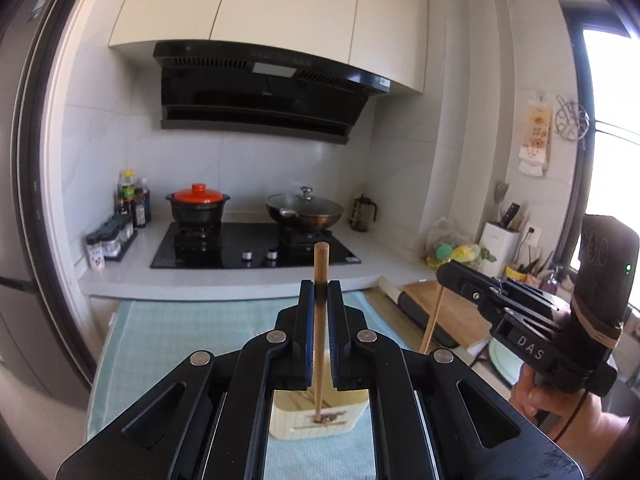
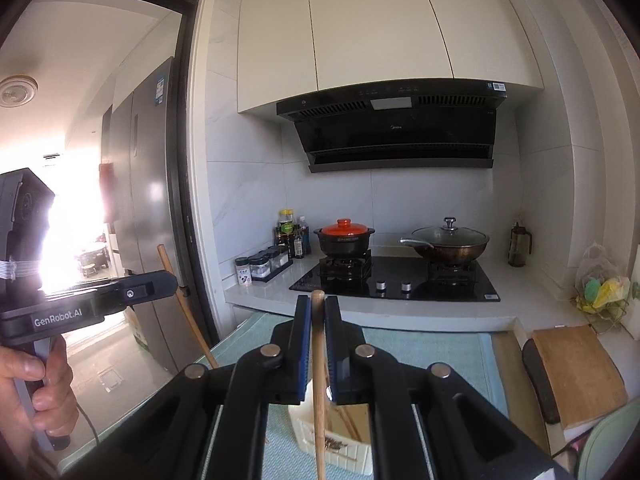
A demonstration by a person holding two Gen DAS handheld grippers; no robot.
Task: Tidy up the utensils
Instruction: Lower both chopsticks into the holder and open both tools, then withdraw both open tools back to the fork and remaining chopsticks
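Note:
My left gripper is shut on a wooden chopstick held upright; its lower end reaches into a cream slotted utensil holder on a light teal mat. My right gripper is shut on a second wooden chopstick, held upright above the same holder. In the left wrist view the right gripper hangs at the right with its chopstick. In the right wrist view the left gripper is at the left with its chopstick.
Behind the mat is a black gas hob with a red-lidded pot and a lidded wok. Spice jars and sauce bottles stand at the left. A wooden cutting board lies to the right. A fridge stands by the doorway.

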